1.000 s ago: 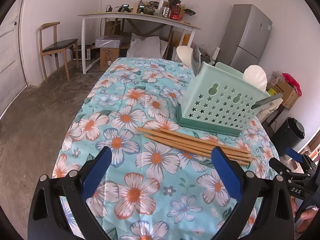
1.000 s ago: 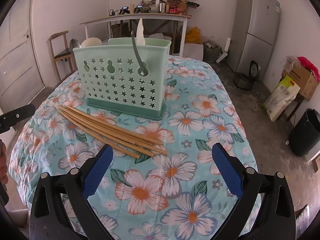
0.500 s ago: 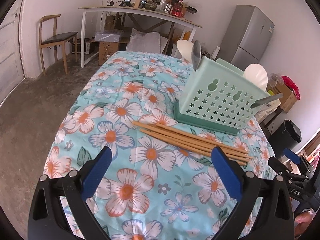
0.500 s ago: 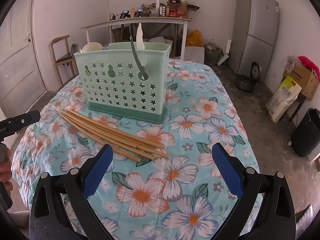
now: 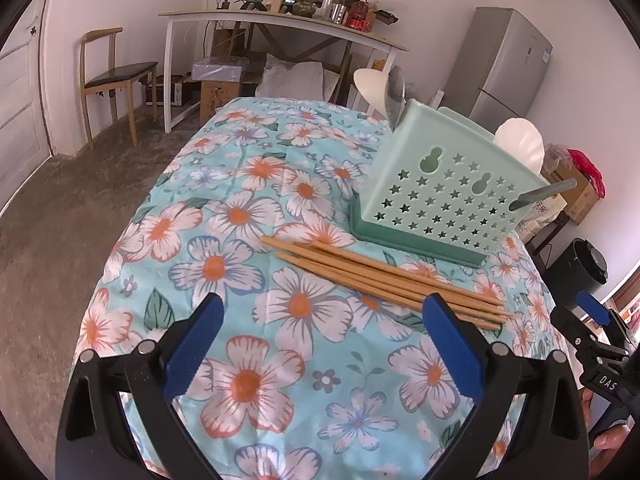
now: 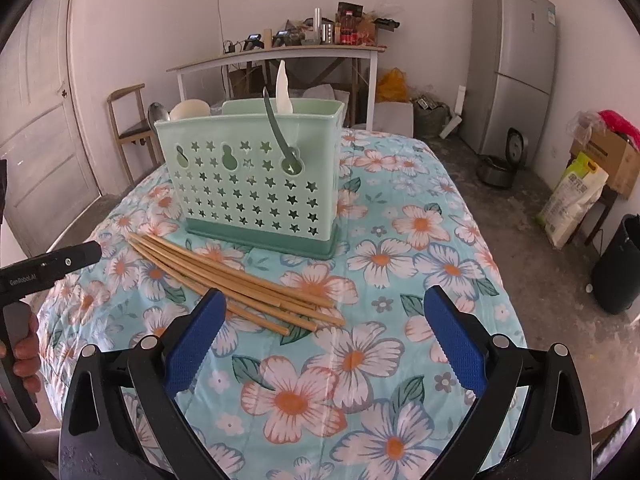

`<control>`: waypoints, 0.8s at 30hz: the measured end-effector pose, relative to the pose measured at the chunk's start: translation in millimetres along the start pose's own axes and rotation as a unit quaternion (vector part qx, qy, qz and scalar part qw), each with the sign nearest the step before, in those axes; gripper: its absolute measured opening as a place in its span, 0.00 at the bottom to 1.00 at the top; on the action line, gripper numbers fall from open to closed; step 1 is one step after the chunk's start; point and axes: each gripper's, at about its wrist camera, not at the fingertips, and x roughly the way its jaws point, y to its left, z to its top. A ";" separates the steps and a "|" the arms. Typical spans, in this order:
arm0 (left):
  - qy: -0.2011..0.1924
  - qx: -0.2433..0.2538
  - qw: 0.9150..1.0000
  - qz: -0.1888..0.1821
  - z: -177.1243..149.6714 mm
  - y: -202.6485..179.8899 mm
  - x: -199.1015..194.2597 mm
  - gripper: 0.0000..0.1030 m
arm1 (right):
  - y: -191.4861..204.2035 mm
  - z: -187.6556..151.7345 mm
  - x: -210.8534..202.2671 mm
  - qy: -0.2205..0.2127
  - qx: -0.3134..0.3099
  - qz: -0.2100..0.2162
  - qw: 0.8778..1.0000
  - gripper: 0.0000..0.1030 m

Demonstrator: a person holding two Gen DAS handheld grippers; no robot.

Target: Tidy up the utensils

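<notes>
Several wooden chopsticks [image 5: 384, 276] [image 6: 236, 280] lie in a loose bundle on the floral tablecloth, just in front of a mint-green star-punched utensil basket [image 5: 440, 196] [image 6: 256, 184]. The basket holds white spoons [image 5: 520, 142], a metal spoon [image 5: 394, 92] and a dark green handle [image 6: 278, 128] poking through a hole. My left gripper [image 5: 320, 344] hovers open over the cloth, short of the chopsticks. My right gripper [image 6: 324, 340] is open too, its left finger [image 6: 196, 340] close to the bundle's near ends. Each gripper shows at the edge of the other's view.
The table [image 5: 224, 264] [image 6: 420, 248] drops off at its rounded edges to a concrete floor. Behind stand a chair [image 5: 116, 76], a cluttered white desk [image 5: 280, 20], a grey fridge [image 6: 512, 64], a black bin [image 6: 616, 268] and sacks and boxes [image 6: 576, 196].
Both grippers have drifted slightly nearer the chopsticks and basket, the views shifting a little. Both stay open and nothing on the table has moved.
</notes>
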 end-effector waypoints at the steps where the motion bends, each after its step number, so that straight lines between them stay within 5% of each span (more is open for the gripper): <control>1: 0.001 -0.001 1.000 0.000 0.1 0.0 0.5 0.95 | -1.2 0.2 -0.2 -0.002 0.002 0.002 1.000 0.92; 24: 0.005 -0.017 1.000 0.012 -3.3 -6.1 9.9 0.94 | -9.7 -4.4 12.0 0.001 0.020 0.028 0.999 0.92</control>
